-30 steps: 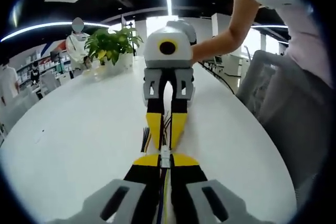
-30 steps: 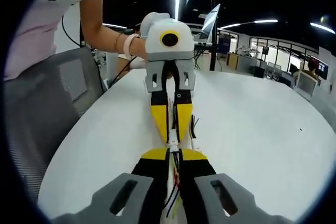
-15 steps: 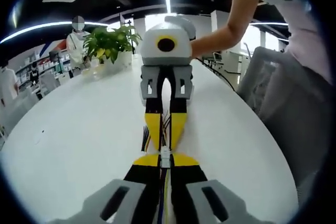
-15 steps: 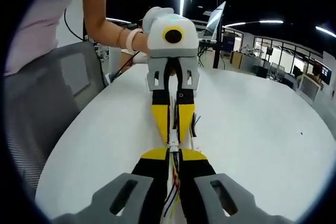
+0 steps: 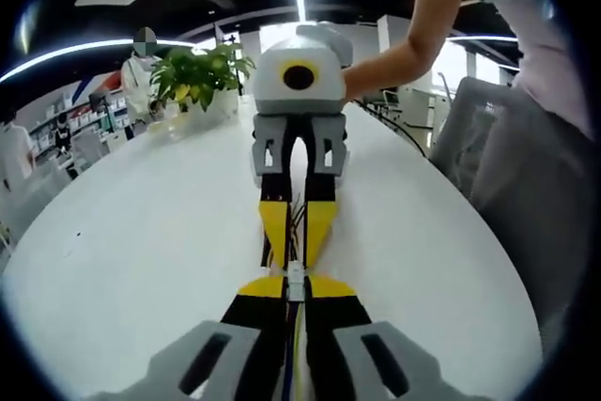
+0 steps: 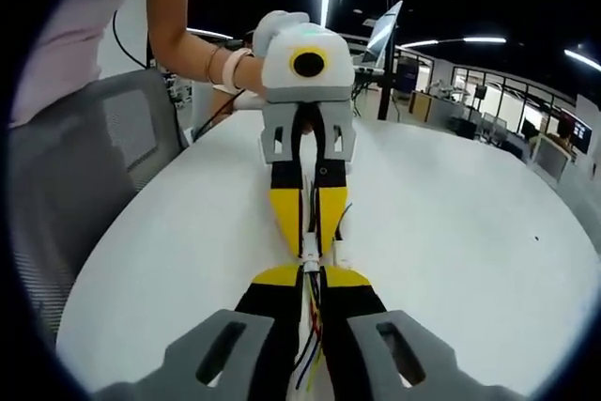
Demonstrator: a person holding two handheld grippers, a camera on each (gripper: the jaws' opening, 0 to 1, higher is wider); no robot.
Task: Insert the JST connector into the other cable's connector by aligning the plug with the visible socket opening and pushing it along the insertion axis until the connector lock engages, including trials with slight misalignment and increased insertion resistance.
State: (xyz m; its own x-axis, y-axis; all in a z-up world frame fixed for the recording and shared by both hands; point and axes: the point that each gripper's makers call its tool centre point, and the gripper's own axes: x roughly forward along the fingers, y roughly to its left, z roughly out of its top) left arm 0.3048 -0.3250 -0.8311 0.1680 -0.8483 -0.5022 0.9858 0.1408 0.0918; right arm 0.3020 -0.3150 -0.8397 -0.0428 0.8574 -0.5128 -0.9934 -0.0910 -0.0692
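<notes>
- On the far left of the left gripper view, a potted plant point(image 5: 199, 74) stands at the back of the white worktop point(image 5: 141, 232), with a person point(image 5: 141, 77) behind it.
- At the middle of that view, the left gripper point(image 5: 295, 290) rises from the bottom edge, its yellow-tipped jaws closed to a narrow slit on a white JST connector point(image 5: 296, 281); the connector's thin wires run back between the jaws.
- Directly ahead, the right gripper point(image 5: 296, 249) points back at the camera, its jaws likewise pinched together, tips just beyond the connector; a few dark wires show beside them.
- To the right, a bare arm point(image 5: 394, 63) reaches to the right gripper, and a grey chair point(image 5: 512, 176) sits beside the worktop edge.
- Across the right gripper view, a grey chair back point(image 6: 84, 185) fills the left side.
- At centre, the right gripper point(image 6: 311, 281) clamps its own white connector point(image 6: 310, 254) and coloured wires point(image 6: 310, 345), meeting the left gripper point(image 6: 308, 249) tip to tip.
- Whether the two connector halves are fully seated cannot be told.
- Further right lies open worktop point(image 6: 460, 232).
</notes>
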